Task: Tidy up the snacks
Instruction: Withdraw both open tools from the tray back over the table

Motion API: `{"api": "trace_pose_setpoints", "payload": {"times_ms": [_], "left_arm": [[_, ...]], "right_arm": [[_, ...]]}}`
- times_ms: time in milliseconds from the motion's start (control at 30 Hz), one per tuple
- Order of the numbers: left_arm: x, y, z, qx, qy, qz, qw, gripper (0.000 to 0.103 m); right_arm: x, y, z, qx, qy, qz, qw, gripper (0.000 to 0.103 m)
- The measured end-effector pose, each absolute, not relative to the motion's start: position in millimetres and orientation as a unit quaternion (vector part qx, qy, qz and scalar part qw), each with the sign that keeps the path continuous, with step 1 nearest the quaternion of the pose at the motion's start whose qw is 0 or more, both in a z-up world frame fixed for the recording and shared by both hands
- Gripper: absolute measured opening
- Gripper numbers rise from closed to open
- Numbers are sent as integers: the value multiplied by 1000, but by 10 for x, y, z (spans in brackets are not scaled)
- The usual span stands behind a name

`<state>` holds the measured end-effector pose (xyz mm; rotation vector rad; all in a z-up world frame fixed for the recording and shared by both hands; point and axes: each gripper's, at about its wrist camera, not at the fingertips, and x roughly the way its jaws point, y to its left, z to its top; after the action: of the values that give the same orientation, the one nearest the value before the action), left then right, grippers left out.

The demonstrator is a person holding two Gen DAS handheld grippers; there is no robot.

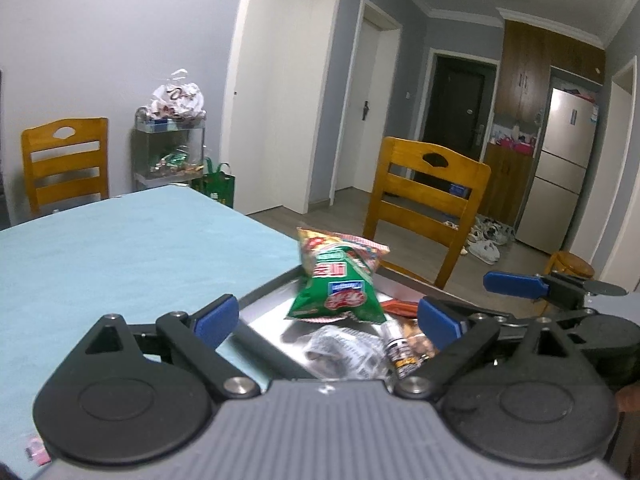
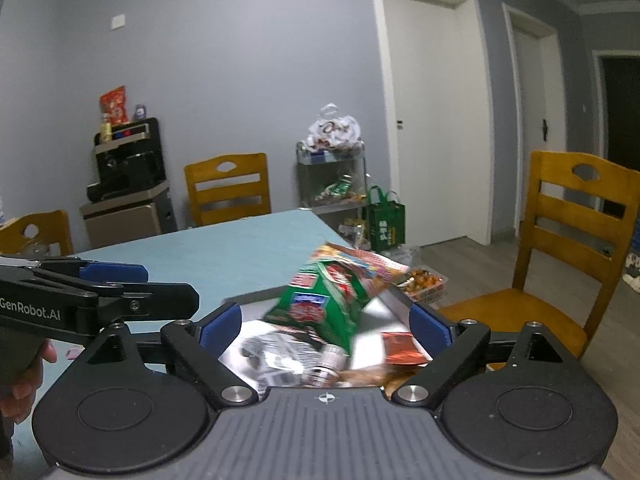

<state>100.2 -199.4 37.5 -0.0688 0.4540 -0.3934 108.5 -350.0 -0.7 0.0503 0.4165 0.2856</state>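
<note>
Left wrist view: both grippers' fingers wide apart, empty, green snack bag (image 1: 338,294) on metal tray (image 1: 260,312).

left gripper (image 1: 328,322) jaws wide, nothing between the pads — a metal tray (image 1: 264,306) on the blue table (image 1: 120,248) holds a green bag (image 1: 340,294) tilted against a red-yellow bag (image 1: 320,242), by a clear packet (image 1: 344,346) and small bottle (image 1: 396,350). right gripper (image 1: 516,285) hangs at right.

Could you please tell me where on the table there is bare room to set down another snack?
The blue tablecloth is bare from the metal tray back to the far chair. The tray itself is crowded: green bag, red-and-yellow bag, clear wrappers.
</note>
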Motion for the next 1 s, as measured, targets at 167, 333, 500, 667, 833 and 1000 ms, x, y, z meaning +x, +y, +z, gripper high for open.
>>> {"api": "trace_pose_setpoints", "payload": {"times_ms": [167, 333, 500, 667, 833, 1000], "left_arm": [[798, -1641, 417, -33, 217, -176, 960, 97], [602, -1218, 437, -37, 215, -151, 964, 97], [475, -756, 395, -45, 215, -120, 968, 97], [364, -315, 284, -43, 213, -86, 972, 98], [261, 99, 128, -36, 200, -50, 978, 98], [261, 376, 63, -27, 206, -6, 978, 98]], "right_arm": [[1025, -3278, 57, 18, 201, 162, 966, 98], [983, -3041, 97, 10, 200, 176, 964, 99], [955, -2768, 89, -6, 206, 194, 959, 101], [945, -2506, 54, -24, 213, 209, 954, 101], [961, -2258, -33, -41, 226, 219, 948, 102], [998, -2033, -149, -52, 239, 230, 942, 102]]}}
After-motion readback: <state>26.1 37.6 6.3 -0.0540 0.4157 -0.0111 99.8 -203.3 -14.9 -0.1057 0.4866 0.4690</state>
